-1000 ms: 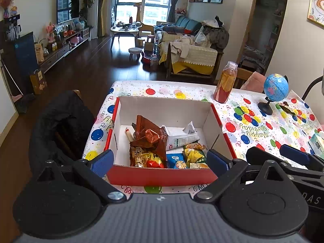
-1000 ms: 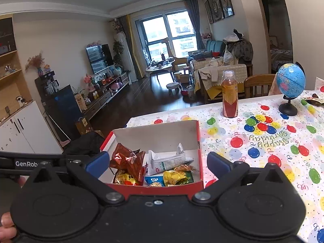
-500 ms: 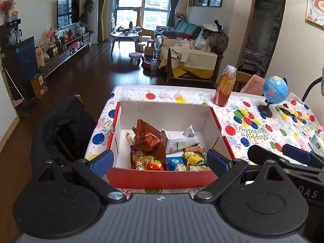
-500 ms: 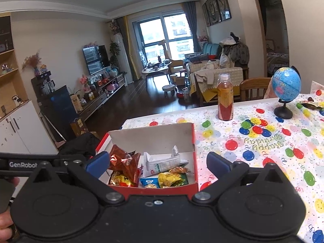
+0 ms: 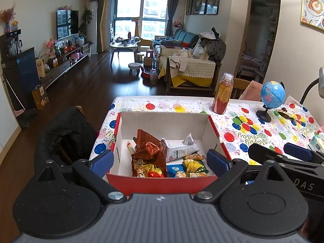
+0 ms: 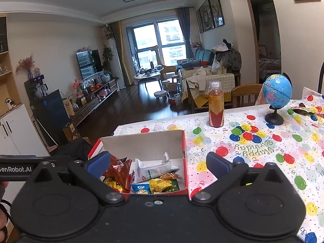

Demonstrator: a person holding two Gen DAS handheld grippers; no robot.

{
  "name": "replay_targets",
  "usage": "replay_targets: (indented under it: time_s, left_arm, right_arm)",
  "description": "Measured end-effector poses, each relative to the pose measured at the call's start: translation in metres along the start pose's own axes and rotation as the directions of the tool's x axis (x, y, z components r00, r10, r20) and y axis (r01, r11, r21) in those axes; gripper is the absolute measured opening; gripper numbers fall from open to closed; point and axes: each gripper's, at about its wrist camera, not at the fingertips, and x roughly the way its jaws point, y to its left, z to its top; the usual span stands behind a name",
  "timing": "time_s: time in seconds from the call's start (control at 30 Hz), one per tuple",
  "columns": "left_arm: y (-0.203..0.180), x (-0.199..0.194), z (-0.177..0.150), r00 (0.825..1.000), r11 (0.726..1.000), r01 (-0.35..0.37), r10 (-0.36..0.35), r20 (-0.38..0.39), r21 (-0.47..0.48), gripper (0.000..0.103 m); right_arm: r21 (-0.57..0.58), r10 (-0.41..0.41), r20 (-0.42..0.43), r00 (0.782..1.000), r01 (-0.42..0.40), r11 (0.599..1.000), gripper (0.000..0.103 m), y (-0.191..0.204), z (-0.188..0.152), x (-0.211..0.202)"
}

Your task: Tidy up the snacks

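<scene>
Both grippers spread wide, holding nothing. Left gripper (image 5: 160,160) hovers at the near wall of the red box (image 5: 162,183), which sits on the worktop (image 5: 239,133) near its left edge. Right gripper (image 6: 158,163) hangs just right of it, above the box's near right corner. Snacks lie loose in the box's near half: brown bag (image 5: 148,151), white packet (image 5: 180,151), yellow packet (image 5: 195,165), blue packet (image 5: 175,169). Bottle (image 6: 216,104) and globe (image 6: 277,92) stand upright farther back, well apart from the box.
</scene>
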Motion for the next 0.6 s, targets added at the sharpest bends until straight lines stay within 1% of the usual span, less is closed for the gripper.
replay_targets:
  time_s: [0.6]
  left_arm:
    - [0.0009, -0.0007, -0.0017, 1.0, 1.0, 0.003, -0.003, -0.013, -0.003, 0.099]
  right_arm:
    - [0.003, 0.001, -0.016, 1.0, -0.001, 1.0, 0.101, 0.0007, -0.0026, 0.0013]
